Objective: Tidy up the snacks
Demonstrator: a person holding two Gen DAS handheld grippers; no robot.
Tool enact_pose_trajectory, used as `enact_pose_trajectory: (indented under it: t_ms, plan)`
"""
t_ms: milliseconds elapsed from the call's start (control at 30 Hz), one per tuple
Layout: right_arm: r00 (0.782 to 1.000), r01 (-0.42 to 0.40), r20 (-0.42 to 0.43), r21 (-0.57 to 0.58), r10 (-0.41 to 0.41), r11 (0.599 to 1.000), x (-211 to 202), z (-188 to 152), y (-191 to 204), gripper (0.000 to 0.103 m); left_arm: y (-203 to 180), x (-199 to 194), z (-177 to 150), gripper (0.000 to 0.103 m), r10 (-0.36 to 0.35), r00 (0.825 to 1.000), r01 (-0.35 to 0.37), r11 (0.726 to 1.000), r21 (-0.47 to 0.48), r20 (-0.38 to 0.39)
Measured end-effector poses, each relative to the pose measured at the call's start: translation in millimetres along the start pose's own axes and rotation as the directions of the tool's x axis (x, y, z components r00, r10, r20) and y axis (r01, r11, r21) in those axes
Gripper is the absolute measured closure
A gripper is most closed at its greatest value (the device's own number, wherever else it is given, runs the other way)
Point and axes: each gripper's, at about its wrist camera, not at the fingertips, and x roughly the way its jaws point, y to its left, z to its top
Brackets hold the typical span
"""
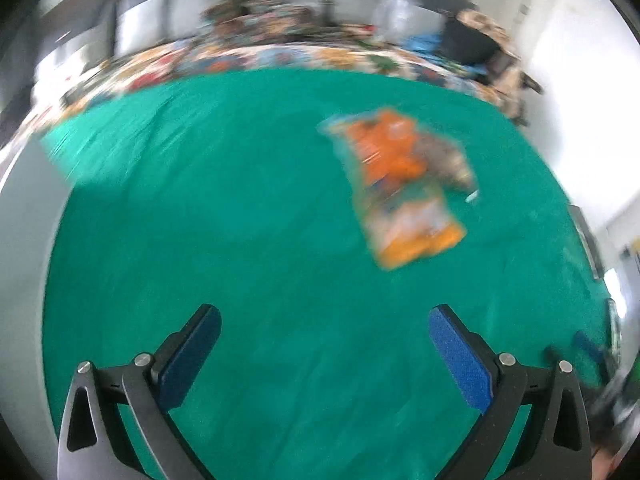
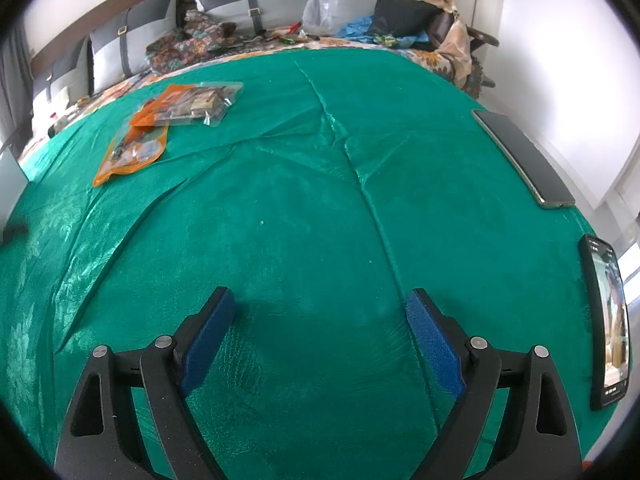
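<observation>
Two snack packets lie overlapped on the green cloth (image 2: 304, 208). An orange packet (image 2: 132, 148) sits nearer, and a clear packet with brown pieces (image 2: 200, 104) rests partly over its top end. In the blurred left wrist view the orange packet (image 1: 404, 192) lies ahead and right, with the clear packet (image 1: 448, 160) at its right edge. My left gripper (image 1: 324, 320) is open, empty, well short of the packets. My right gripper (image 2: 320, 304) is also open and empty, low over bare cloth, far from the packets at upper left.
Two phones lie on the cloth's right side, a dark one (image 2: 524, 160) and a lit one (image 2: 608, 320). Behind the cloth are grey cushions (image 2: 252, 0), a plastic bag (image 2: 322, 8), piled clothes (image 2: 424, 20) and a patterned bedsheet (image 2: 188, 48). A grey object (image 2: 10, 184) stands at the left edge.
</observation>
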Motion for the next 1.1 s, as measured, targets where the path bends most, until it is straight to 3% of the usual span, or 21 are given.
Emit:
enact_pose_trajectory:
  t_ms: [100,233,433,567,767,833,867,1100]
  plan:
    - [1.000,0.000,0.000,0.000,0.000,1.000,-0.2,0.0,0.0,0.012,-20.5,32.3,41.5,0.001,0.006,0.998,0.000,0.996,0.094,-0.070]
    - [1.000,0.000,0.000,0.001,0.000,1.000,-0.2,0.1,0.1,0.012,-45.0,71.4,69.1,0.001,0.066,0.994,-0.048,0.980,0.192,-0.086]
    - [1.000,-0.001,-0.001,-0.001,0.001,1.000,0.1,0.1,0.4,0.011,-51.0,114.1,73.8,0.000,0.103,0.988,-0.085,0.985,0.150,-0.118]
    - [1.000,-0.005,-0.003,-0.003,0.005,1.000,1.2,0.0,1.9,0.011,-41.7,121.5,79.9,0.000,0.107,0.993,-0.101,0.991,0.091,-0.053]
    - [1.000,-0.005,-0.003,-0.003,0.005,1.000,0.7,-0.1,2.2,0.011,-31.8,127.9,92.5,0.000,0.134,0.988,-0.131,0.991,0.039,-0.079]
    - [1.000,-0.005,-0.003,-0.002,0.005,1.000,0.9,0.1,1.9,0.011,-30.7,124.1,91.8,0.011,0.135,0.989,-0.133,0.991,0.034,-0.064]
    - [1.000,-0.005,-0.003,-0.002,0.005,1.000,0.8,-0.1,2.1,0.011,-29.0,118.2,91.1,0.023,0.135,0.990,-0.133,0.990,0.035,-0.039]
    - [1.000,-0.005,-0.003,-0.002,0.005,1.000,0.8,0.1,1.9,0.011,-7.9,89.3,57.3,0.029,0.144,0.989,-0.142,0.989,0.038,-0.045]
